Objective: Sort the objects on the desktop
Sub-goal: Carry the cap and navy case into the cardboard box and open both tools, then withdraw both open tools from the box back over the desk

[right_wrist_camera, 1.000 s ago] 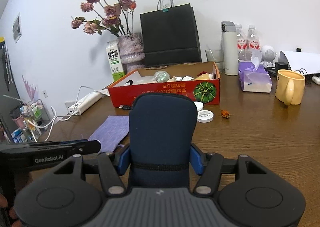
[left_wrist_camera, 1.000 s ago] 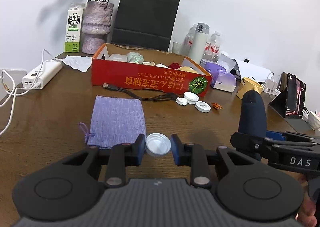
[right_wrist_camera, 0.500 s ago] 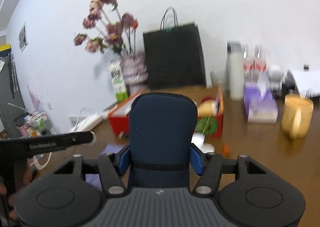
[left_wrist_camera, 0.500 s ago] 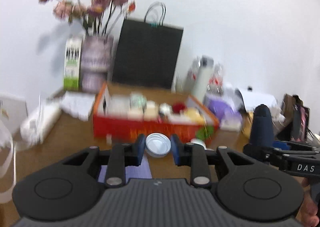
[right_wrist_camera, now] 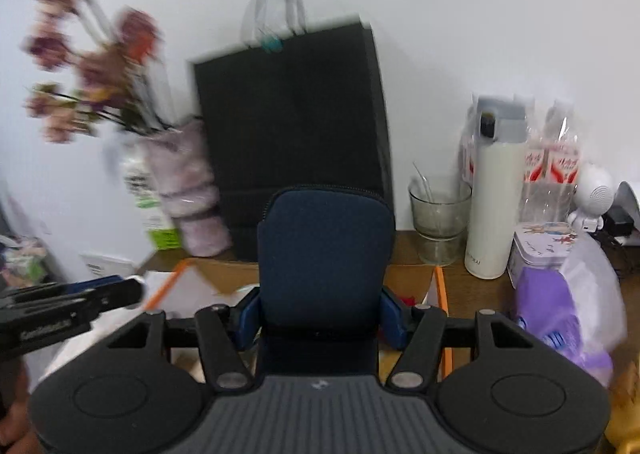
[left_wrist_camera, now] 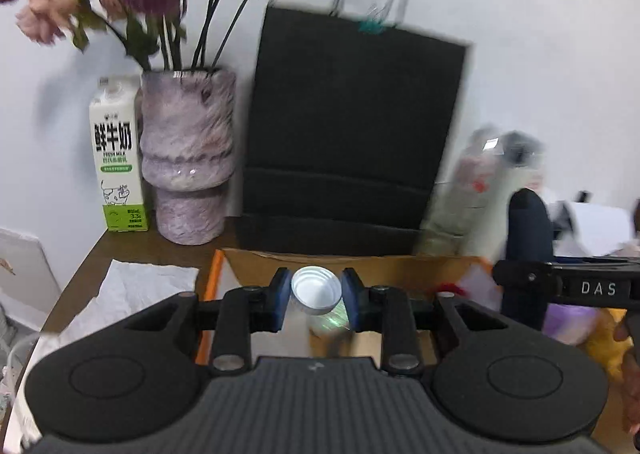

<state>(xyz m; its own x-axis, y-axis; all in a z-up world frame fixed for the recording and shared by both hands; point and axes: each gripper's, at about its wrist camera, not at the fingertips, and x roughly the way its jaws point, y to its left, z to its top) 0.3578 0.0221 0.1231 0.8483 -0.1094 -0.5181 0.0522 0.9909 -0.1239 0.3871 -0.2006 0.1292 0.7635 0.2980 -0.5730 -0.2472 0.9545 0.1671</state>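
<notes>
My left gripper [left_wrist_camera: 315,299] is shut on a small white round lid [left_wrist_camera: 316,291] and holds it above the open cardboard box [left_wrist_camera: 376,266], near its left end. My right gripper [right_wrist_camera: 320,314] is shut on a dark blue zipped pouch [right_wrist_camera: 325,254], held upright over the same box [right_wrist_camera: 416,274]. The pouch also shows at the right of the left wrist view [left_wrist_camera: 528,250]. The box's contents are mostly hidden behind the grippers.
Behind the box stand a black paper bag [left_wrist_camera: 352,142], a purple vase of dried flowers [left_wrist_camera: 186,162] and a milk carton [left_wrist_camera: 118,158]. A glass [right_wrist_camera: 438,222], white thermos [right_wrist_camera: 496,194], bottles and a purple tissue pack [right_wrist_camera: 560,318] are at the right. White paper [left_wrist_camera: 132,294] lies left.
Both grippers rose from the table and moved forward over the box, each keeping its object. The purple cloth bag and loose lids dropped out of view.
</notes>
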